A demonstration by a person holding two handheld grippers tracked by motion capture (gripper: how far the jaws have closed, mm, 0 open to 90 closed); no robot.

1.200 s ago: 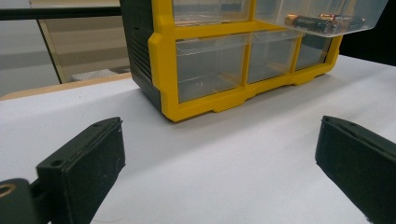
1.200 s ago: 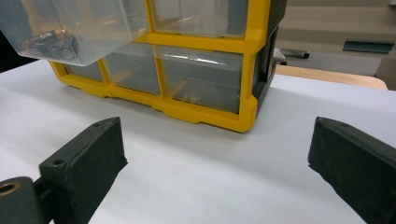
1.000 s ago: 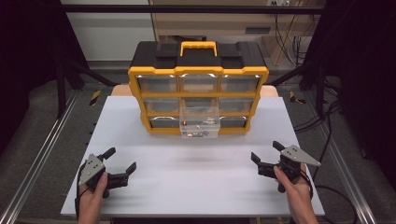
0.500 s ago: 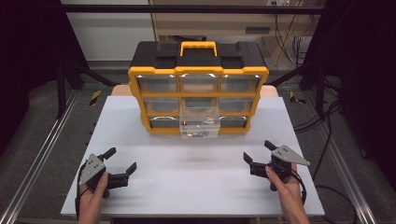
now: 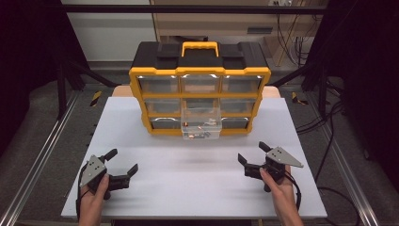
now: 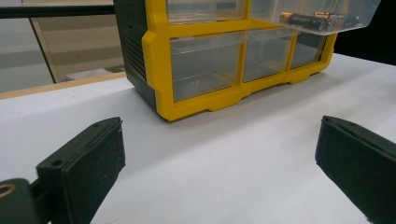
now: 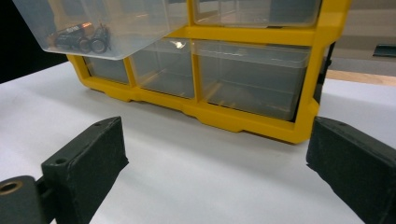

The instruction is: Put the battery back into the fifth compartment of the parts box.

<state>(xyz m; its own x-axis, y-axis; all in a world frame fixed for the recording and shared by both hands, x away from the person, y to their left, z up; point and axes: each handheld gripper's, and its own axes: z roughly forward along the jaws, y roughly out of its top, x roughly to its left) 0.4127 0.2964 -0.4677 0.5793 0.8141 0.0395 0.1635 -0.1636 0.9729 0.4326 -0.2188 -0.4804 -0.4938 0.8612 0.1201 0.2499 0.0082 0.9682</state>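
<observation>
Yellow plastic frames a black-topped organiser cabinet (image 5: pixel 200 89) with a yellow carry handle, set at the far middle of the white table (image 5: pixel 197 188). Nine clear drawers are held in it in three rows. One clear plastic drawer (image 5: pixel 201 123), from the middle of the cabinet's front, is pulled out towards the person, and several dark cylindrical batteries (image 6: pixel 317 19) are seen lying inside it. The left gripper (image 5: pixel 123 164) is held low over the table, well in front of the cabinet to its left, jaws spread wide and gripping nothing. The right gripper (image 5: pixel 252 153) is held likewise to the cabinet's front right, jaws wide apart and empty.
</observation>
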